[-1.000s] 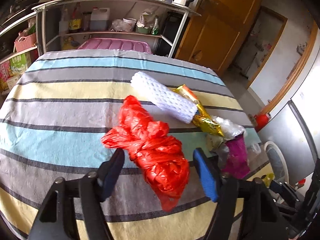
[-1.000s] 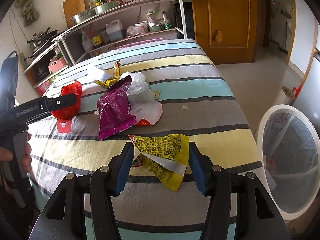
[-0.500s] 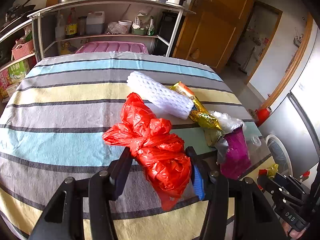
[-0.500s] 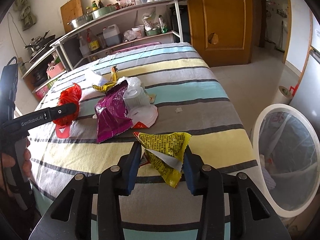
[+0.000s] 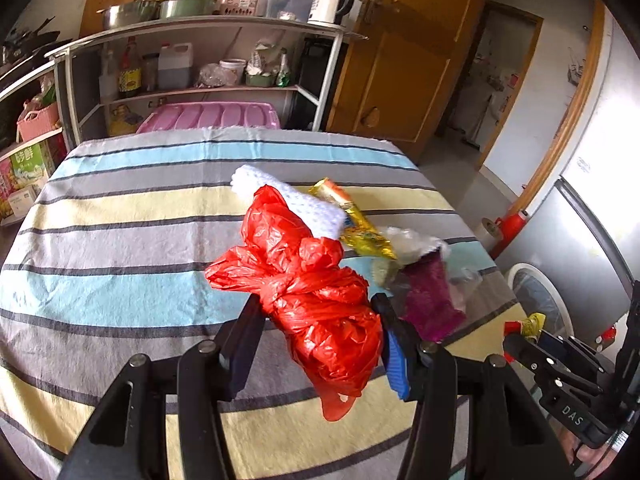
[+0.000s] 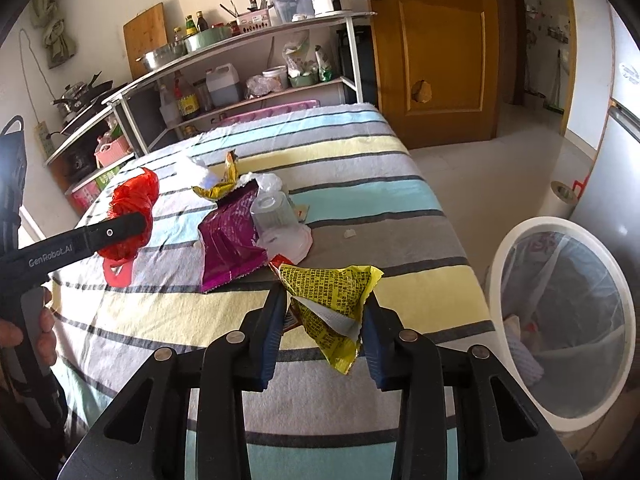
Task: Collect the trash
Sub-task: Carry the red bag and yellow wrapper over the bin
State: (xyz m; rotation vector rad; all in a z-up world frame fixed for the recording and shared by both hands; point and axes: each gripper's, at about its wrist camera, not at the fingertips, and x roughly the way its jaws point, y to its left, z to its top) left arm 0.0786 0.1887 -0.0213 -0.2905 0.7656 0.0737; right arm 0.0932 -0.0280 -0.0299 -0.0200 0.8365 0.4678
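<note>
Striped cloth in blue, grey and yellow bands covers the bench [image 6: 400, 168], with kitchen shelves [image 6: 248, 64] behind it and a wooden door [image 6: 436, 52] to one side. Taking the purple snack bag [image 6: 228, 240] in the middle of the bench as the landmark: a clear plastic cup [image 6: 272, 210] on its side and white plastic wrap lie against its far-right edge, a gold wrapper [image 6: 218, 188] and a white foam net [image 5: 288, 196] lie just beyond it, and a white trash bin [image 6: 560, 320] with a clear liner stands on the floor well off to its right, past the bench edge.

Left of the purple bag, the left tool [image 5: 316, 332] has its pads pressed into a crumpled red plastic bag [image 5: 312, 292]; the bag appears lifted clear of the cloth, its loose end hanging below the fingers.

Nearer the camera than the purple bag, the right tool [image 6: 324, 324] is closing its jaws on a yellow printed wrapper [image 6: 332, 296], which sits pinched between both pads with its folded tip hanging down. A person's hand [image 6: 36, 332] grips the left tool's handle at the frame edge.
</note>
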